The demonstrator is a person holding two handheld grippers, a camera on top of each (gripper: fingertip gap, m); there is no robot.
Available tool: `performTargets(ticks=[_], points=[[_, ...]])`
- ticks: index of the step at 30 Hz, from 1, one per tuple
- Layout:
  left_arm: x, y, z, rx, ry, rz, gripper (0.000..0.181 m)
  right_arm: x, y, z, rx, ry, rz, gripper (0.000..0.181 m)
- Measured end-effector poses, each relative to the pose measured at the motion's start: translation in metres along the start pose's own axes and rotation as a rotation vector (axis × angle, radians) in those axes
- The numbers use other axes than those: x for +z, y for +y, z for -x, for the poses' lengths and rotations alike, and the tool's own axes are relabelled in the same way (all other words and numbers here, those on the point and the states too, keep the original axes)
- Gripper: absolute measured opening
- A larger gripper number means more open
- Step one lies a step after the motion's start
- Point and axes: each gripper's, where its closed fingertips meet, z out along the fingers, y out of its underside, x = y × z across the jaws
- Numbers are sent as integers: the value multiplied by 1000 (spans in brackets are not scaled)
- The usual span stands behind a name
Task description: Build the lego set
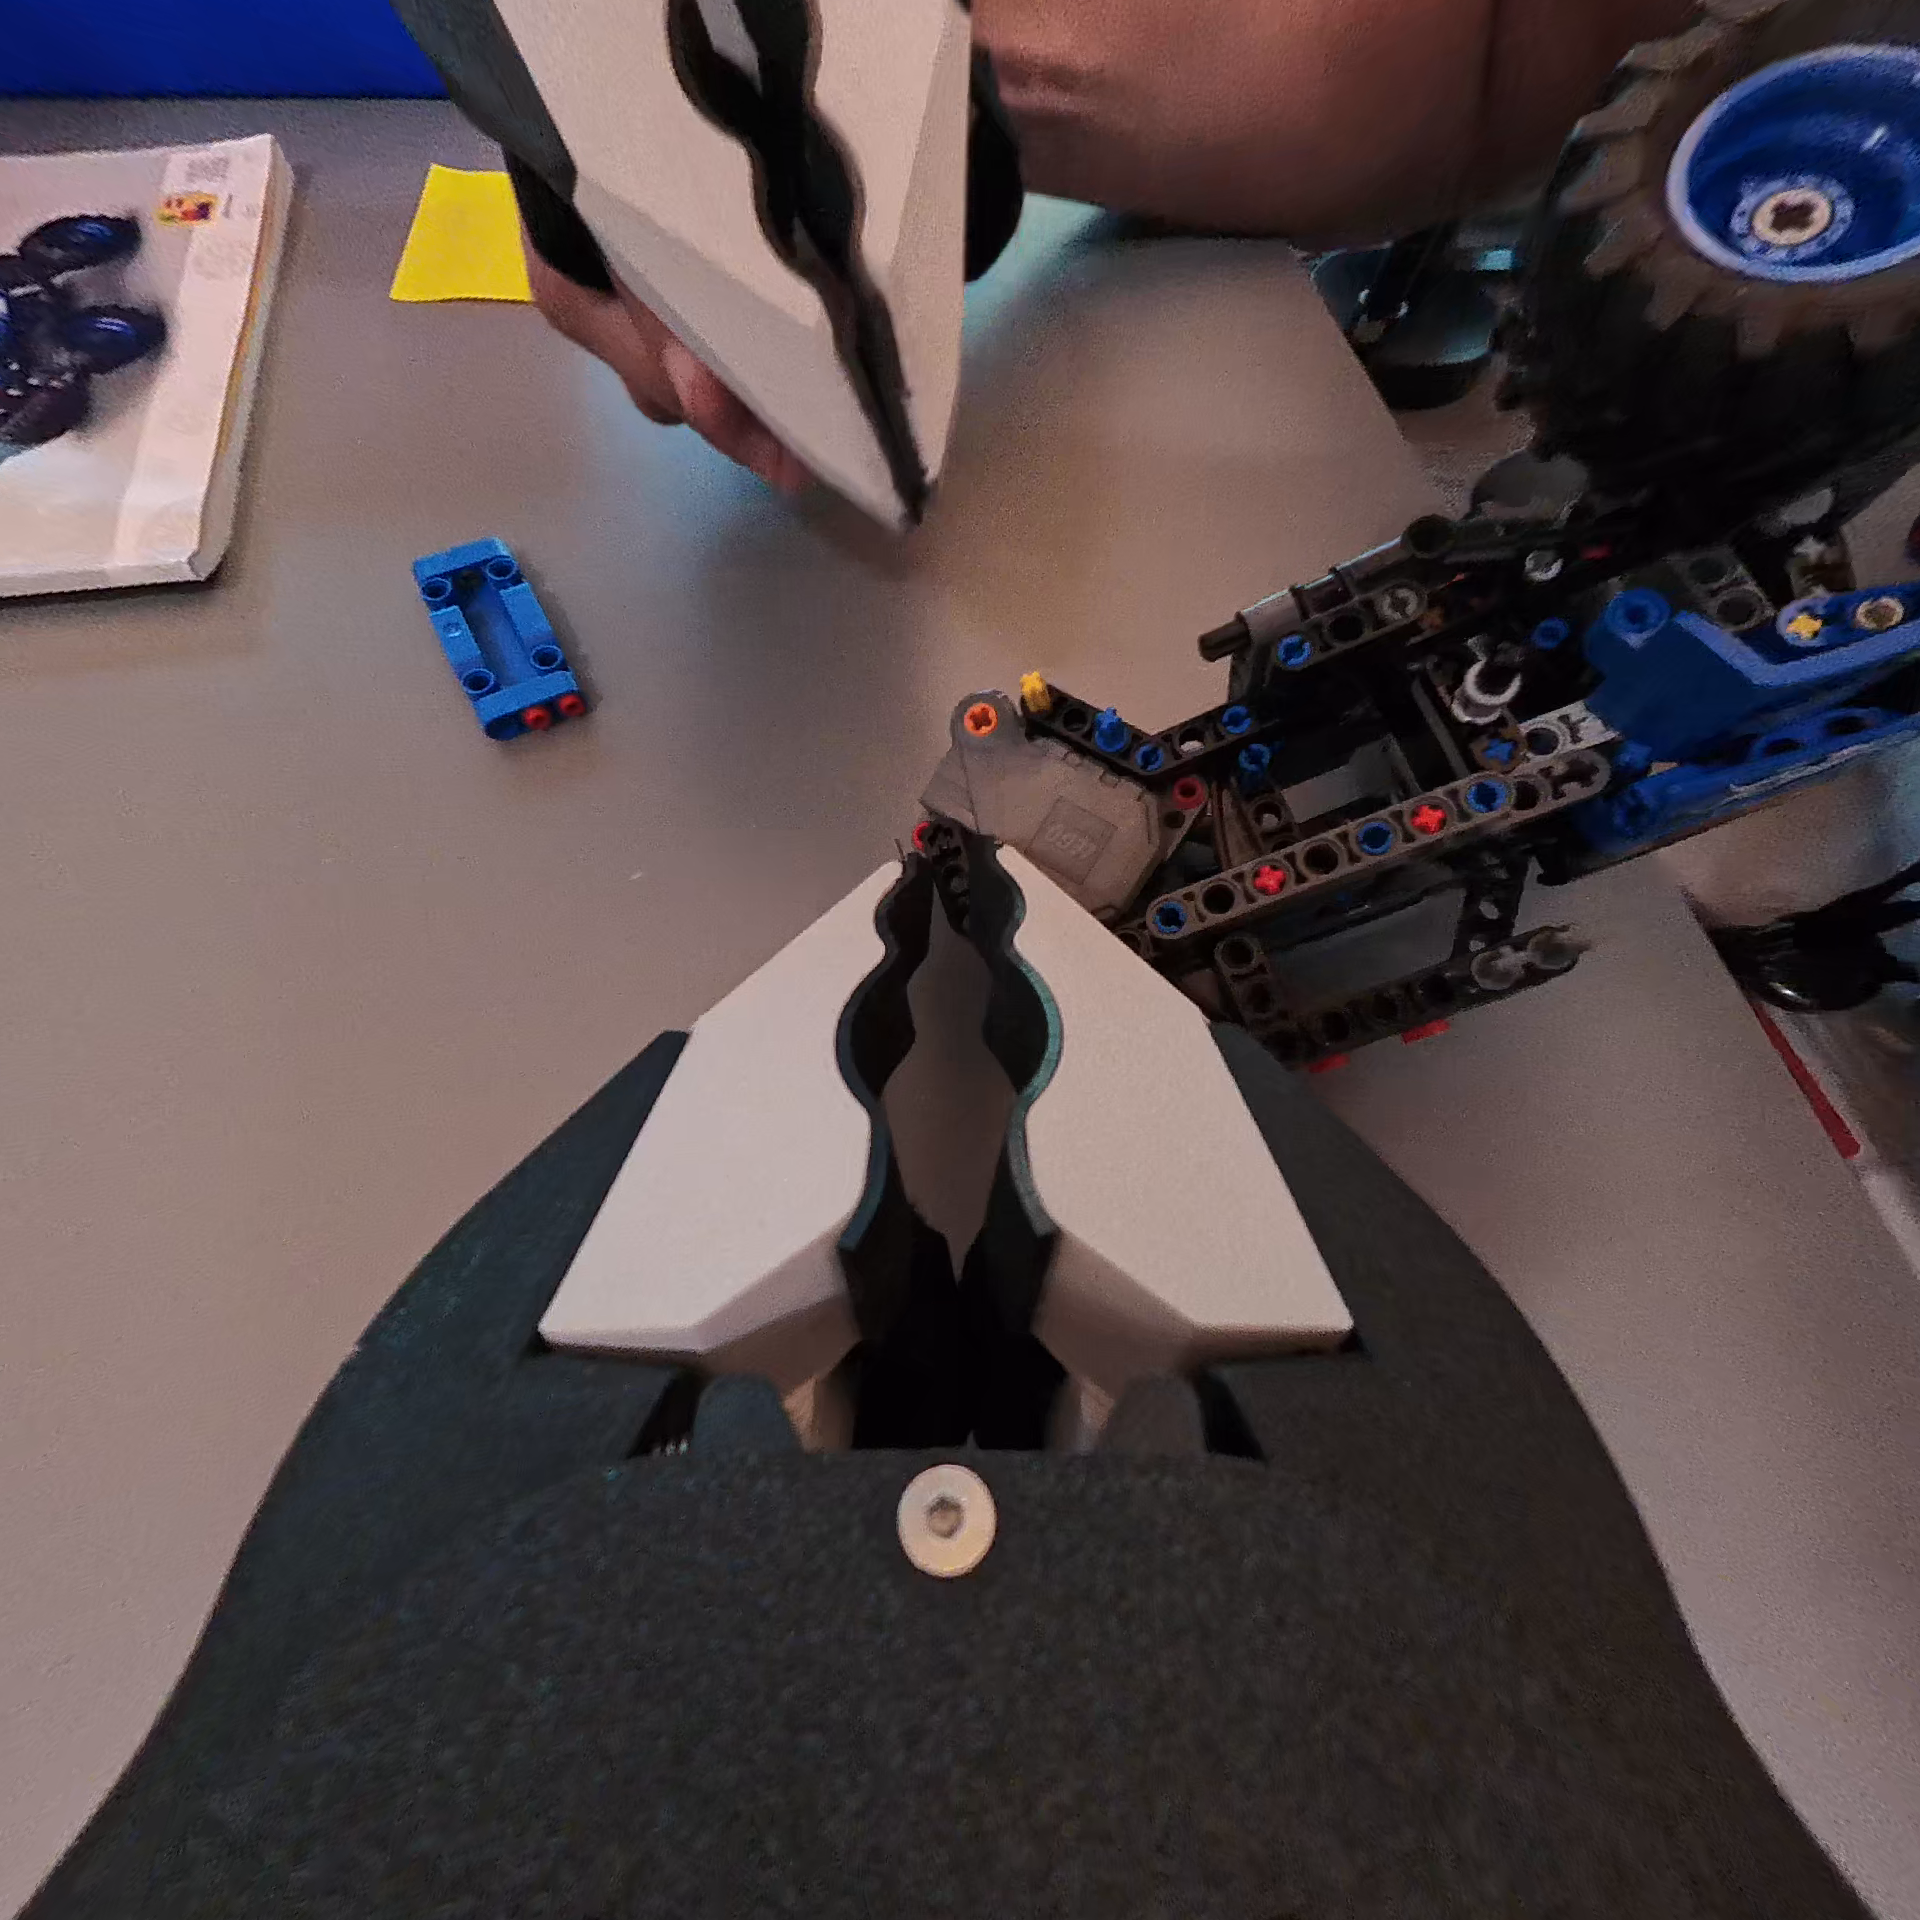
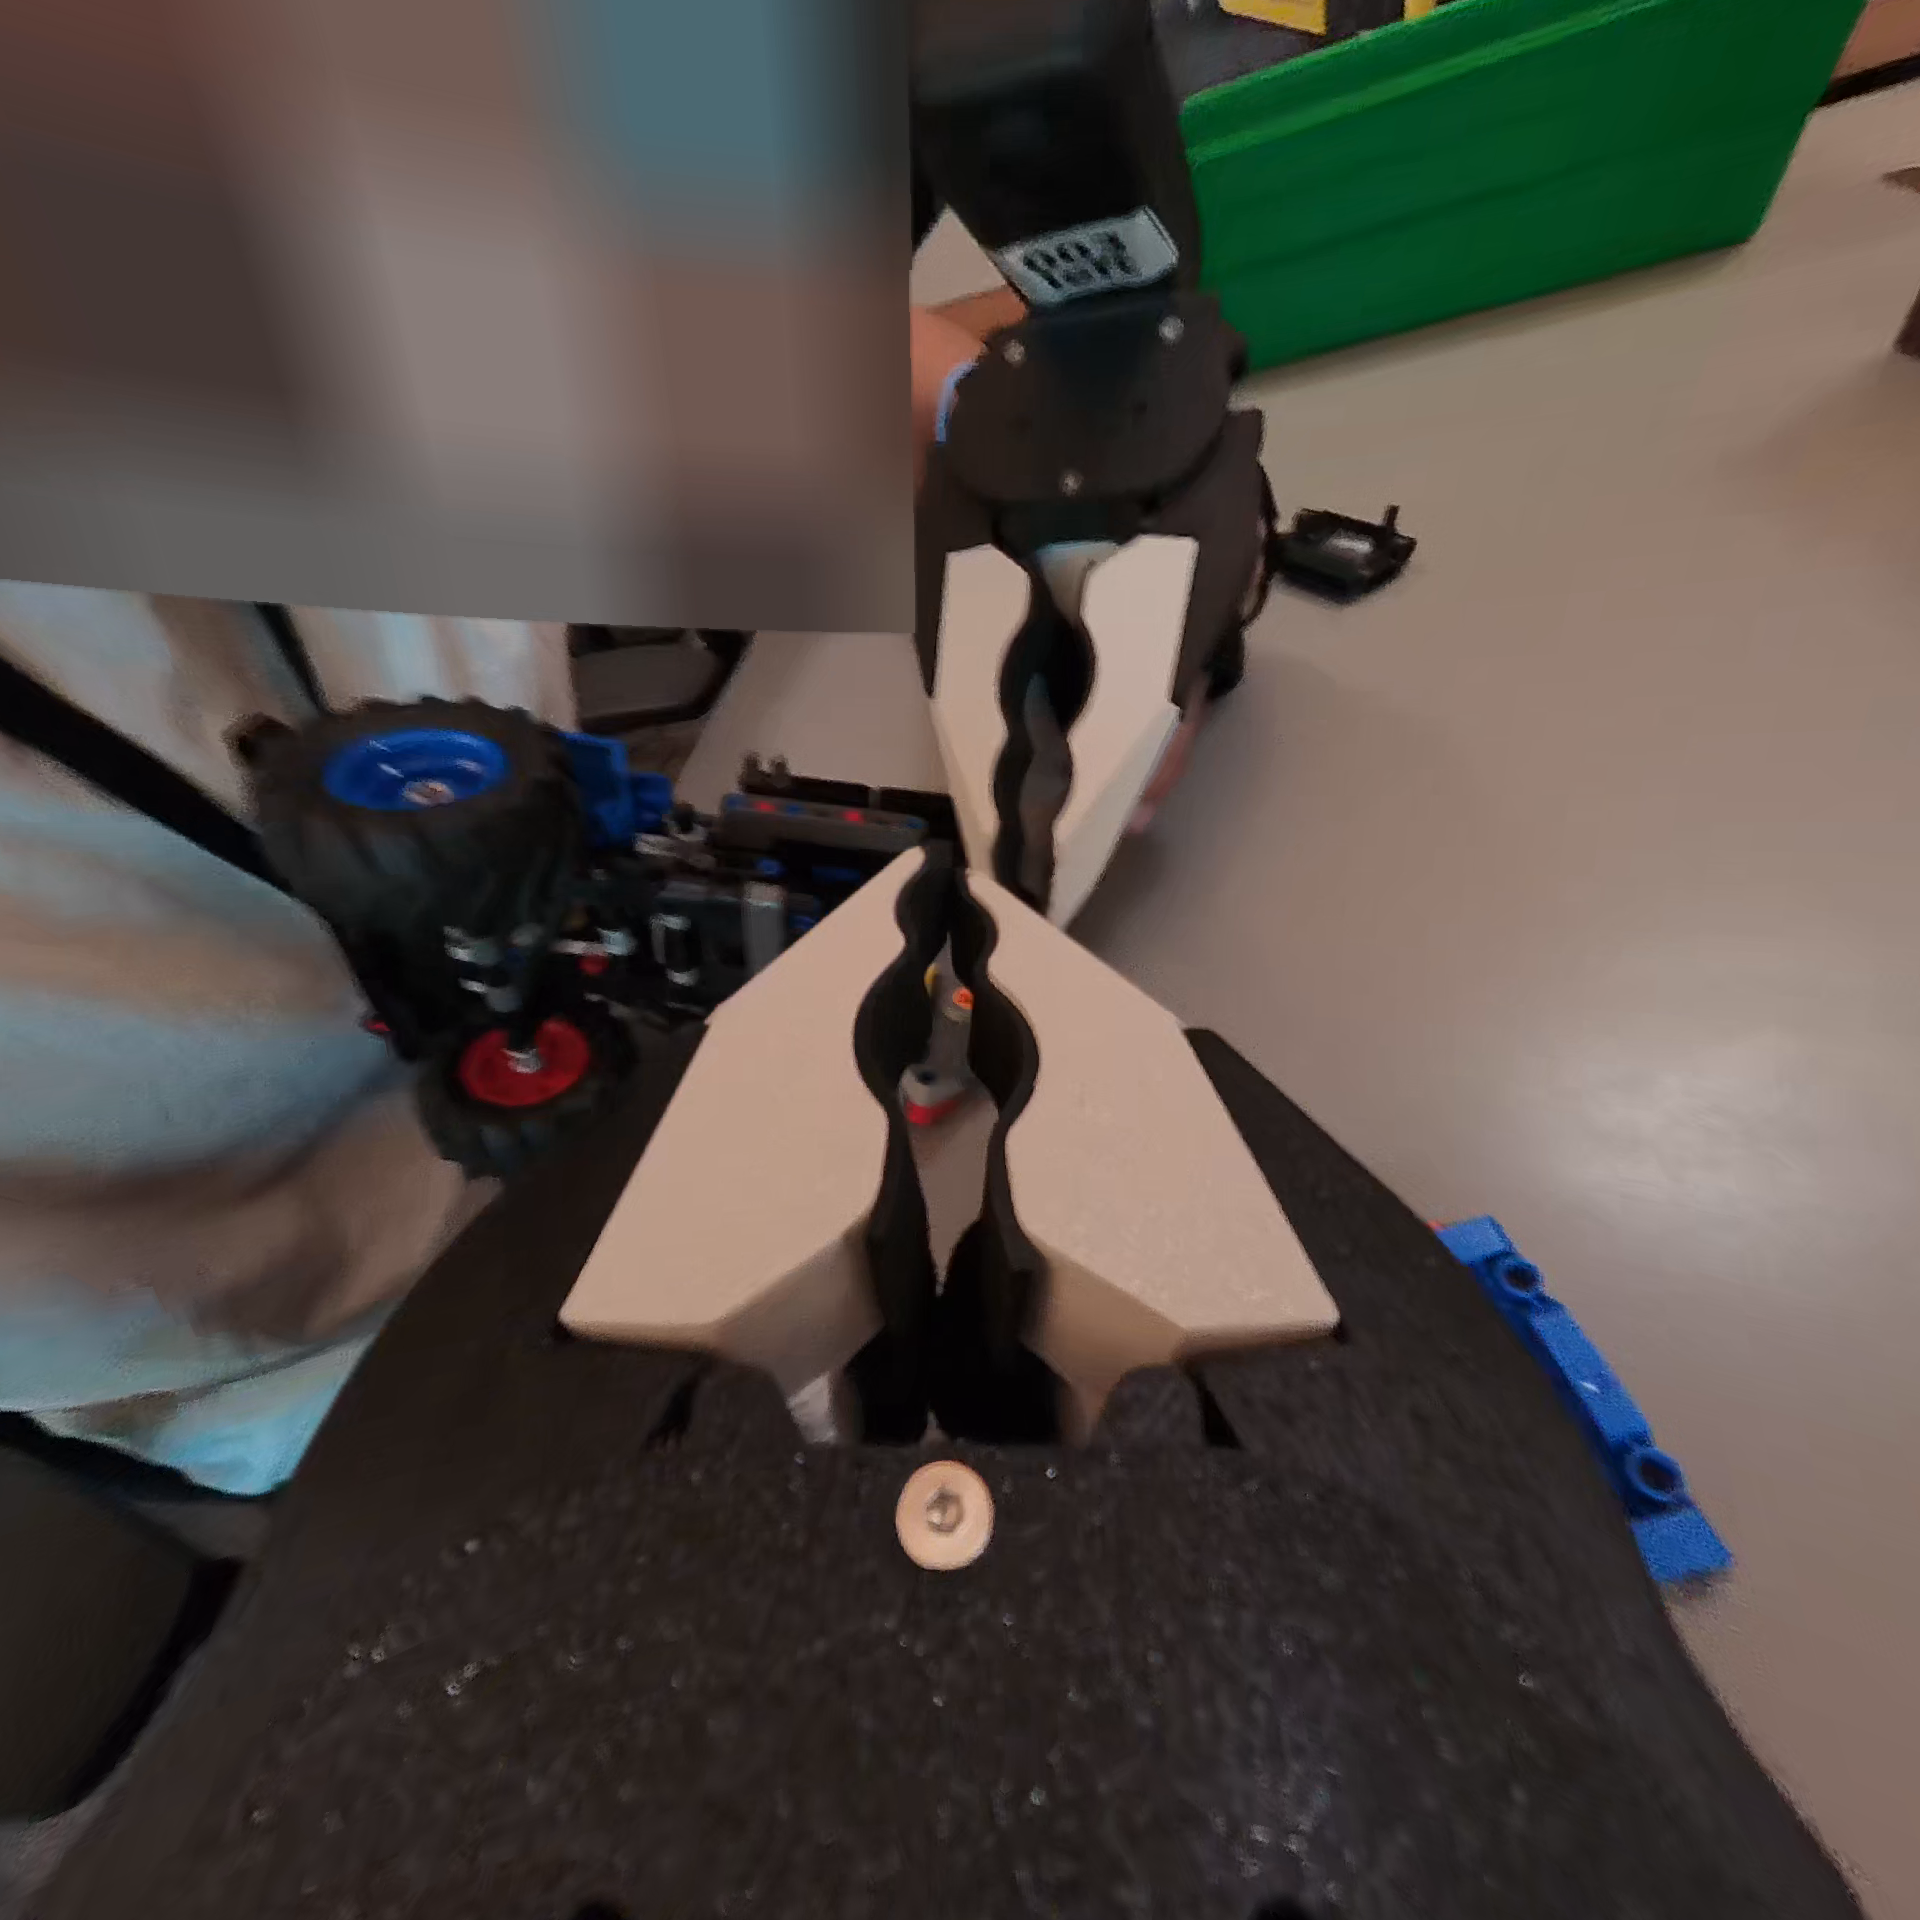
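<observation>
My left gripper (image 1: 954,878) is shut on the end of a black holed beam (image 1: 941,847) at the near end of a toy vehicle chassis (image 1: 1455,810). A grey panel (image 1: 1049,800) with an orange pin sits just beyond the tips. The vehicle's big tyre with a blue hub (image 1: 1787,208) is at the far right. My right gripper (image 2: 940,862) is shut and hovers over the grey panel (image 2: 940,1039), seen through its pads. In the left wrist view the right gripper (image 1: 912,499) hangs above the table, tips together with nothing between them. The left gripper (image 2: 1029,883) also shows in the right wrist view.
A loose blue holed part (image 1: 499,634) lies on the grey table (image 1: 312,935), also in the right wrist view (image 2: 1579,1382). A booklet (image 1: 114,364) and a yellow note (image 1: 462,234) lie at far left. A green box (image 2: 1455,177) stands behind. A person's hand (image 1: 675,384) holds the right gripper. There is about 6 cm between the tips of the two grippers.
</observation>
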Motion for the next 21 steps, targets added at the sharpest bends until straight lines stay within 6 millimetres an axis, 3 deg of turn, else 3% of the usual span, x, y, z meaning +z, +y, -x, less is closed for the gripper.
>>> performTargets(ticks=[2, 5, 11, 21], points=[[0, 0, -1, -22, 24, -2, 7, 1, -1, 9, -23, -14, 43, 0], [0, 0, -1, -38, 41, -2, 8, 10, 22, 9, -93, 31, 165, 6], [-1, 0, -1, -47, 51, -2, 7, 36, 35, 21, -118, -55, 197, 14], [0, -1, -1, -42, 48, -3, 7, 37, 36, 18, -146, -23, 212, 4]])
